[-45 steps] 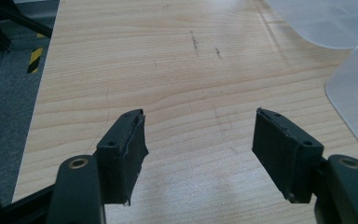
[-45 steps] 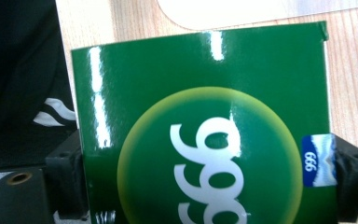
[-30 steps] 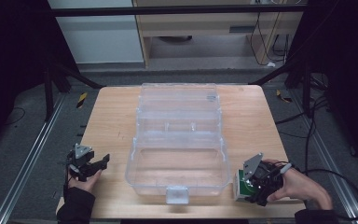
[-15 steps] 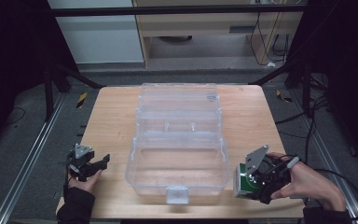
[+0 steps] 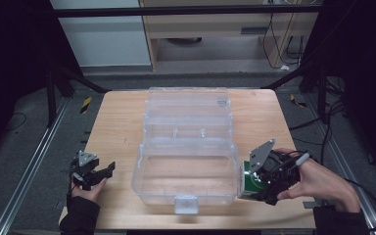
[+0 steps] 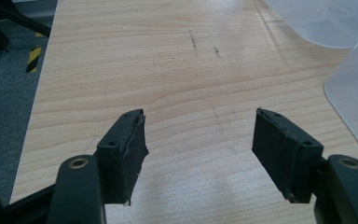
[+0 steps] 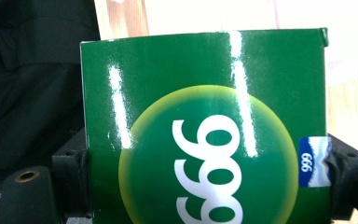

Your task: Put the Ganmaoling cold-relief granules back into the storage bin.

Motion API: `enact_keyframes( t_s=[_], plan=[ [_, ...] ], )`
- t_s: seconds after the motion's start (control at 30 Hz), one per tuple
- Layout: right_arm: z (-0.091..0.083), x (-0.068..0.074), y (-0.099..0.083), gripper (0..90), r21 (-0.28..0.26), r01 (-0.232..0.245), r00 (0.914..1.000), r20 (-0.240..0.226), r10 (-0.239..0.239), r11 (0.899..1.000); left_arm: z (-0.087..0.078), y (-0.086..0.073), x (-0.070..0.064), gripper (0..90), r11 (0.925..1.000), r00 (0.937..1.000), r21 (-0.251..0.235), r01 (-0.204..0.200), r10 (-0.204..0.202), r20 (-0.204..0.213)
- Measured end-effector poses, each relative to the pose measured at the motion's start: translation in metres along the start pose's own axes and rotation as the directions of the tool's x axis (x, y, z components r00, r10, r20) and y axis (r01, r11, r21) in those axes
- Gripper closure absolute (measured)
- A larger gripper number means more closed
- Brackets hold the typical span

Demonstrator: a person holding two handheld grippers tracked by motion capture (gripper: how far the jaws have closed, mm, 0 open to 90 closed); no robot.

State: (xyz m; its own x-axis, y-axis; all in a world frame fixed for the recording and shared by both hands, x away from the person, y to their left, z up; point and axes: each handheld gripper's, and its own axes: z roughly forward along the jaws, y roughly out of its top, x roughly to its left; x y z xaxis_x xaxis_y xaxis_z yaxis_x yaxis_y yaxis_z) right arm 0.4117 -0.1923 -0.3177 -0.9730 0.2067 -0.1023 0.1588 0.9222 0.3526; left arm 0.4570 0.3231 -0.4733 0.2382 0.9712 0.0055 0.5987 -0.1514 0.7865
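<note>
Right gripper [image 5: 252,182] at lower right of frame, pinching a green box [image 7: 205,130] just beside the clear plastic case [image 5: 186,147] at desk [image 5: 117,127] centre. Left gripper [image 5: 95,172] at lower left, jaws spread over bare wood.

Left tool [image 5: 108,169] agape, right tool [image 5: 249,180] clamped

A light wooden worktop [image 5: 117,122] fills the frame's centre, carrying an open clear plastic hinged box [image 5: 186,147] at its middle.

table [image 5: 117,122]: pale wood grain | bin [image 5: 186,147]: clear plastic | box [image 7: 205,126]: glossy green, yellow-edged circle, white "999", small blue-white label | gripper [image 6: 200,149]: black pads
</note>
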Motion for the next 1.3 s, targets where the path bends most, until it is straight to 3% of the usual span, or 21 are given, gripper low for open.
enact_keyframes(
  t_s=[0.27,0.53,0.9,1.3],
  plan=[
    [-0.003,-0.007,0.025,15.4,-0.004,0.019,0.9998,-0.003,-0.019,1.000,0.000,0.000,0.001,34.0,1.0000,1.0000,0.000,0.001,-0.001,-0.002],
    [0.009,-0.013,0.046,15.4,-0.019,0.018,0.9998,0.002,-0.018,1.000,0.000,0.000,0.001,34.1,1.0000,1.0000,-0.002,0.000,0.000,-0.002],
    [0.028,-0.025,0.064,15.4,-0.031,0.018,0.9998,0.002,-0.018,0.999,0.000,0.000,0.000,34.4,1.0000,1.0000,-0.005,-0.002,0.002,-0.003],
    [0.049,-0.026,0.074,15.4,-0.021,0.039,0.9992,-0.001,-0.039,0.999,0.000,0.000,0.001,34.4,1.0000,1.0000,-0.005,-0.003,0.003,-0.002]
  ],
)
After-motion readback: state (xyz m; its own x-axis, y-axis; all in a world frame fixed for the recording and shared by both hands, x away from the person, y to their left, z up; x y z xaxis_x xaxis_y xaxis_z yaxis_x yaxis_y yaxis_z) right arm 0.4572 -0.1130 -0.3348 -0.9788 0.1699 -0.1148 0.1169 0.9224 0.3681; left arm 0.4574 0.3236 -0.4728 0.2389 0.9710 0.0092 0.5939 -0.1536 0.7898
